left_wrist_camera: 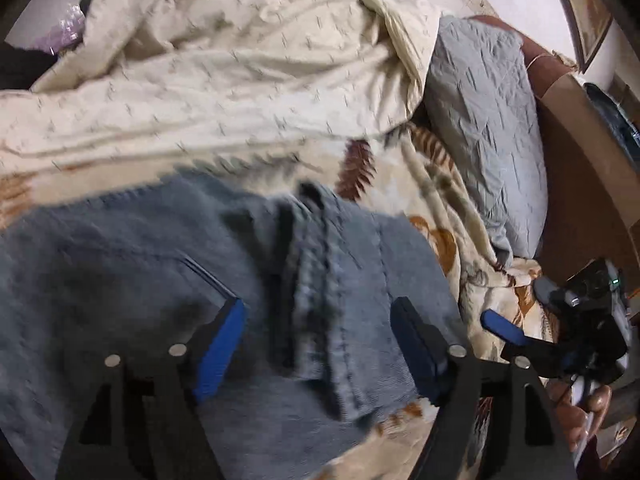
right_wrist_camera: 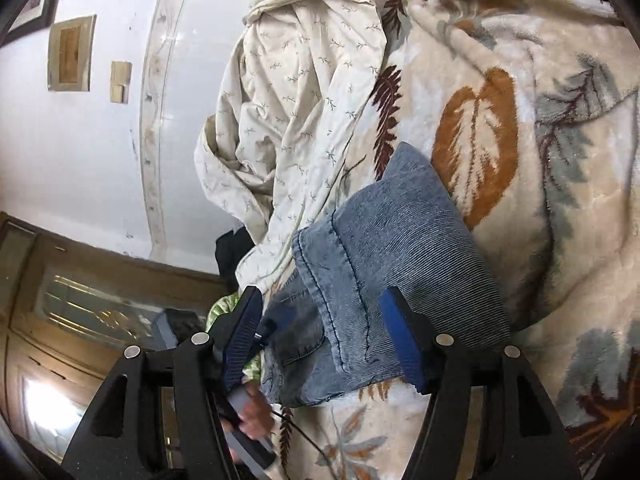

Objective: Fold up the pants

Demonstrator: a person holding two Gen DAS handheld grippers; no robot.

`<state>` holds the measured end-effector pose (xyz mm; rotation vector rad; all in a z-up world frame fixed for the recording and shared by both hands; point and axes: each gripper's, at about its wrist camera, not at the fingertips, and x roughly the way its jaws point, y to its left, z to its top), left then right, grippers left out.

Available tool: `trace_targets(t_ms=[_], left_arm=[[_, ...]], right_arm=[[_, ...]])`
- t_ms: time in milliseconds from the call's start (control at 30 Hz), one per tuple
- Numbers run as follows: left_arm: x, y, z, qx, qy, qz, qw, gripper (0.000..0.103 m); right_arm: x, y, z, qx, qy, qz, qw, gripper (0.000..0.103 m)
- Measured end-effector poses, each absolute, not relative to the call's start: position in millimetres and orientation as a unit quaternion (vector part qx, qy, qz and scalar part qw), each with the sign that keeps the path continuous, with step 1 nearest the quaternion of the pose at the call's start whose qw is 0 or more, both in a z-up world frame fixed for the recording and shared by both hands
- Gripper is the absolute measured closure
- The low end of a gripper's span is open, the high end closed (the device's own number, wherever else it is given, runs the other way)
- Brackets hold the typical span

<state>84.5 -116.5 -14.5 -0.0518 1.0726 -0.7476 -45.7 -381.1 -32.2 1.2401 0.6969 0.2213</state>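
Both grippers stand wide apart over the jeans [right_wrist_camera: 384,264], which lie folded in a compact bundle on the leaf-patterned blanket [right_wrist_camera: 520,160] of the bed, near a rumpled cream sheet [left_wrist_camera: 200,80]. The left gripper [left_wrist_camera: 320,344] and the right gripper [right_wrist_camera: 320,340] grip nothing; their pads do not press on the denim. I judge that a fold is just finished, so the next move calls for smoothing or one last fold. No brand or writing is readable.
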Motion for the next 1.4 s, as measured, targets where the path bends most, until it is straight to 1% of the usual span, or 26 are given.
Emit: trace_targets(t_ms=[100, 167, 200, 233, 267, 300, 333, 400, 500, 600, 633, 667, 733, 767, 833, 900, 967, 1033, 1133, 1267, 1400], left_arm=[[80, -133, -32, -0.009, 0.511, -0.321, 0.798, 0.024], [78, -135, -41, -0.028, 0.527, -0.322, 0.786, 0.027], [75, -137, -44, -0.032, 0.535, -0.328, 0.778, 0.036], [71, -139, -44, -0.028, 0.538, -0.330, 0.775, 0.054], [68, -141, -43, -0.025, 0.538, -0.334, 0.773, 0.064], [65, -140, -41, -0.032, 0.542, -0.341, 0.767, 0.078], [64, -138, -38, -0.051, 0.549, -0.346, 0.759, 0.089], [61, -129, -30, -0.119, 0.563, -0.365, 0.732, 0.091], [50, -113, -27, -0.205, 0.590, -0.364, 0.691, 0.091], [36, -102, -47, -0.218, 0.626, -0.328, 0.673, 0.090], [35, -97, -52, -0.215, 0.628, -0.318, 0.677, 0.084], [36, -91, -55, -0.213, 0.627, -0.316, 0.679, 0.080], [42, -77, -54, -0.231, 0.622, -0.306, 0.682, 0.068], [46, -70, -49, -0.235, 0.615, -0.301, 0.690, 0.064], [54, -56, -30, -0.217, 0.585, -0.279, 0.730, 0.046], [64, -44, -14, -0.209, 0.556, -0.246, 0.766, 0.037], [74, -41, -8, -0.213, 0.544, -0.235, 0.777, 0.037], [85, -49, -10, -0.204, 0.549, -0.237, 0.775, 0.037], [91, -69, -18, -0.162, 0.560, -0.218, 0.783, 0.037], [93, -73, -36, -0.189, 0.592, -0.222, 0.752, 0.037], [84, -80, -21, -0.186, 0.569, -0.238, 0.765, 0.037]], right_arm=[[-47, -377, -27, 0.559, 0.324, 0.105, 0.756, 0.040], [-45, -375, -26, 0.558, 0.328, 0.107, 0.755, 0.041], [-45, -376, -26, 0.557, 0.329, 0.106, 0.755, 0.041], [-46, -375, -25, 0.555, 0.329, 0.105, 0.757, 0.041], [-47, -374, -24, 0.554, 0.329, 0.103, 0.758, 0.041], [-47, -375, -24, 0.554, 0.326, 0.100, 0.759, 0.041], [-48, -376, -24, 0.556, 0.323, 0.097, 0.760, 0.041], [-50, -379, -25, 0.561, 0.318, 0.092, 0.759, 0.041], [-51, -382, -26, 0.563, 0.317, 0.090, 0.758, 0.041], [-46, -376, -28, 0.557, 0.325, 0.106, 0.757, 0.041], [-45, -373, -28, 0.555, 0.331, 0.108, 0.756, 0.041], [-43, -368, -30, 0.551, 0.337, 0.114, 0.754, 0.041], [-39, -360, -32, 0.541, 0.348, 0.122, 0.755, 0.041], [-37, -356, -33, 0.536, 0.356, 0.126, 0.756, 0.041], [-34, -350, -34, 0.528, 0.364, 0.137, 0.754, 0.041], [-34, -349, -34, 0.525, 0.366, 0.140, 0.756, 0.041], [-34, -350, -36, 0.528, 0.365, 0.138, 0.754, 0.041], [-34, -352, -37, 0.529, 0.366, 0.132, 0.754, 0.041], [-34, -353, -40, 0.532, 0.368, 0.131, 0.751, 0.041], [-35, -353, -37, 0.530, 0.366, 0.137, 0.752, 0.041], [-34, -351, -37, 0.529, 0.366, 0.134, 0.754, 0.041]])
